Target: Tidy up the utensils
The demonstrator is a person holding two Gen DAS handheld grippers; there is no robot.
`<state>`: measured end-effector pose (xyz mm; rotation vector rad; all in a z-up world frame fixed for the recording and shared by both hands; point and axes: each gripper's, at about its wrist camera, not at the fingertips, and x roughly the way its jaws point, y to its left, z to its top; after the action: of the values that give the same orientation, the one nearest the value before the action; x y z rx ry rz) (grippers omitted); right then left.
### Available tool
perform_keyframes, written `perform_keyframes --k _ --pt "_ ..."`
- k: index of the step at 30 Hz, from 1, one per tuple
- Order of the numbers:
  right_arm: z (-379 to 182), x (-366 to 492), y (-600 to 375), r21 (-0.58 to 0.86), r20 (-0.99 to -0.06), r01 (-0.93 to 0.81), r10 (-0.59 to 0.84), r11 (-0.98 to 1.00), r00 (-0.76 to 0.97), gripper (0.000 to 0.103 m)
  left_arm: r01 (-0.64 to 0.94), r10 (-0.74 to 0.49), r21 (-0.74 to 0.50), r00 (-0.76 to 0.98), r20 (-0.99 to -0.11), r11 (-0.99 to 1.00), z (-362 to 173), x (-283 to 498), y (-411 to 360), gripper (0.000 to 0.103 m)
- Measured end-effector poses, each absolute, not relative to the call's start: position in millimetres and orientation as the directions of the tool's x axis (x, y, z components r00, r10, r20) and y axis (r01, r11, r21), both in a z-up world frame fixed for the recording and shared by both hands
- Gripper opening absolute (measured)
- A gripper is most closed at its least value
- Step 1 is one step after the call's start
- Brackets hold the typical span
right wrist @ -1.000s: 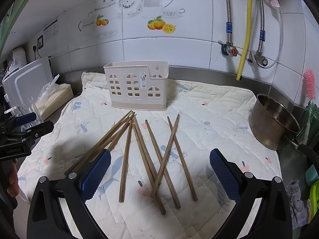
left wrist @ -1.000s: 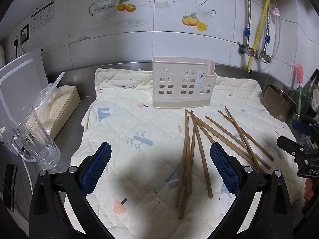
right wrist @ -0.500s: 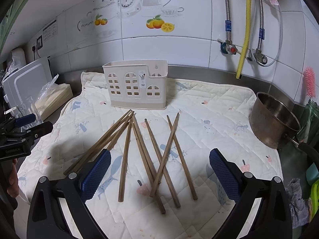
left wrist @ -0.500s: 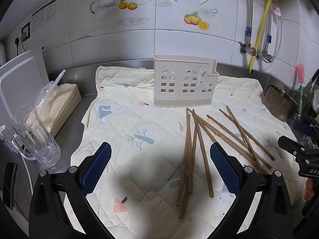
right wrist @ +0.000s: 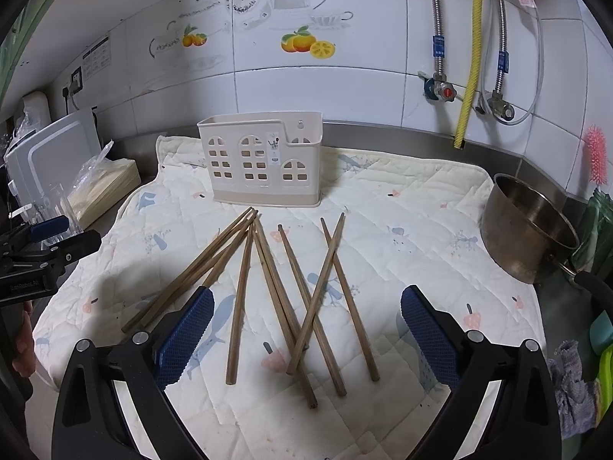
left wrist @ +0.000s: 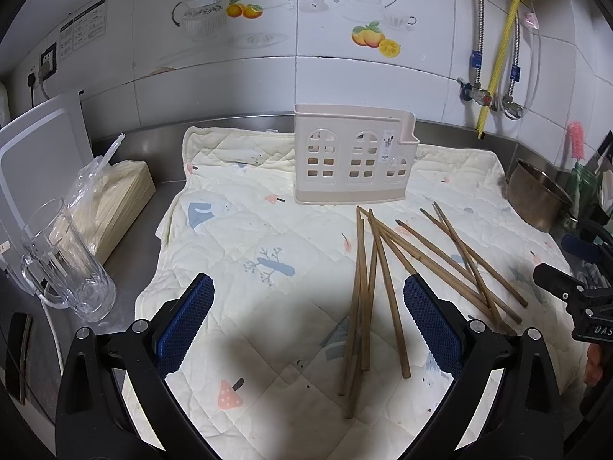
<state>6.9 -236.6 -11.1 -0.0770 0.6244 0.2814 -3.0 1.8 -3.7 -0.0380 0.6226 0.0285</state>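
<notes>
Little has changed vs 1 s ago: both views sit a touch lower and further forward than then, so the holder (left wrist: 354, 161) and sticks appear slightly lower in frame. Chopsticks (right wrist: 276, 291) lie exactly as before, none lifted. My read: still approach phase, no pick started, whole sorting job left to do.

Left gripper (left wrist: 306, 314): jaws wide apart, holding nothing, hovering over bare quilt (left wrist: 237, 237) w/ the sticks just to its right side. Right gripper (right wrist: 306, 322): also wide open and empty, the stick pile lying between its blue pads in view (likely the one to pick first).

The sticks: plain brown wood, thin, about ten or so, fanned loosely on the quilted mat over the steel worktop (left wrist: 126, 142), tips converging near the holder's base, several crossing each other. Holder is beige plastic w/ window-shaped cutouts, upright, behind the pile; looks empty. Crossed ones may shift when one's pulled.
</notes>
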Motion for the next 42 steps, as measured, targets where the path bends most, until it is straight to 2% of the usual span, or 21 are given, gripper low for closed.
perform_keyframes --k 11,15,18,23,26,30,31,42 --pt "-27 14 -241 0.05 -0.624 -0.276 0.246 0.96 0.742 0.078 -0.045 0.016 -0.033 0.802 -0.597 0.998 -10 -1 5 0.098" --pt "-35 21 -241 0.077 -0.636 -0.269 0.255 0.96 0.728 0.069 -0.042 0.011 -0.038 0.801 -0.599 0.998 -13 0 6 0.098" --pt "-43 26 -239 0.094 -0.651 -0.259 0.256 0.961 0.714 0.06 -0.041 0.005 -0.045 0.799 -0.602 0.998 -16 2 8 0.098" --pt "-62 39 -238 0.142 -0.686 -0.242 0.272 0.96 0.675 0.036 -0.05 0.007 -0.054 0.793 -0.609 0.997 -23 5 14 0.098" --pt "-70 47 -238 0.166 -0.697 -0.231 0.28 0.959 0.66 0.028 -0.056 0.008 -0.059 0.79 -0.614 0.997 -27 7 18 0.098" --pt "-75 58 -236 0.174 -0.704 -0.216 0.275 0.961 0.655 0.023 -0.057 -0.001 -0.073 0.782 -0.623 0.996 -33 11 23 0.097" --pt "-77 62 -236 0.176 -0.707 -0.212 0.273 0.961 0.653 0.019 -0.054 -0.004 -0.074 0.781 -0.624 0.996 -35 12 24 0.095" --pt "-88 83 -236 0.204 -0.728 -0.188 0.277 0.961 0.628 0.011 0.065 -0.103 -0.081 0.745 -0.659 0.995 -50 26 4 0.075"
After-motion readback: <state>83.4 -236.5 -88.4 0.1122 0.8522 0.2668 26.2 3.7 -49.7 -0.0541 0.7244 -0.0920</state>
